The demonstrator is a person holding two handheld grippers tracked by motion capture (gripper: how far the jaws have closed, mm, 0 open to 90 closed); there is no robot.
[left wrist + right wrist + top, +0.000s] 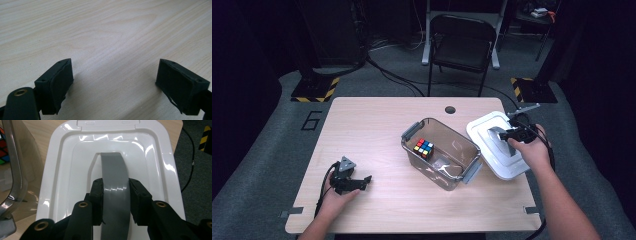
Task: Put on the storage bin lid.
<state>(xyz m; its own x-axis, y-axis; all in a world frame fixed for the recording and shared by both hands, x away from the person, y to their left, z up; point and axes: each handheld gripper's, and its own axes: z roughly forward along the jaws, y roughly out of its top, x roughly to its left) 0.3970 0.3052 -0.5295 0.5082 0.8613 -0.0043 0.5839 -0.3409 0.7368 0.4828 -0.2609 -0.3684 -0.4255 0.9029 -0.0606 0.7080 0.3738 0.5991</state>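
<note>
Here the white lid point(110, 150) is the thing in hand: the right gripper point(115, 195) has its two black jaws pinched on either side of the lid's grey handle point(113, 172), which arches up from the middle of the lid. In the high view the lid point(497, 150) sits at the right end of the wooden table point(372, 125), just beside the clear plastic bin point(439, 152), with the right gripper point(510, 133) on top of it and the person's right hand point(529, 150) behind. The bin stands open near the middle of the table, its grey latches swung out at both ends, and a colourful puzzle cube point(423, 148) rests inside on its floor toward the left end. The left gripper point(357, 182) lies well apart at the near left of the table; in its own view the jaws stand spread with nothing but bare wood between them. By my reading the cube is already packed and the lid is gripped, so what is left is carrying the lid over the bin, setting it square on the rim, and probably snapping the latches closed. Whether the lid is clear of the table yet I cannot tell.
</note>
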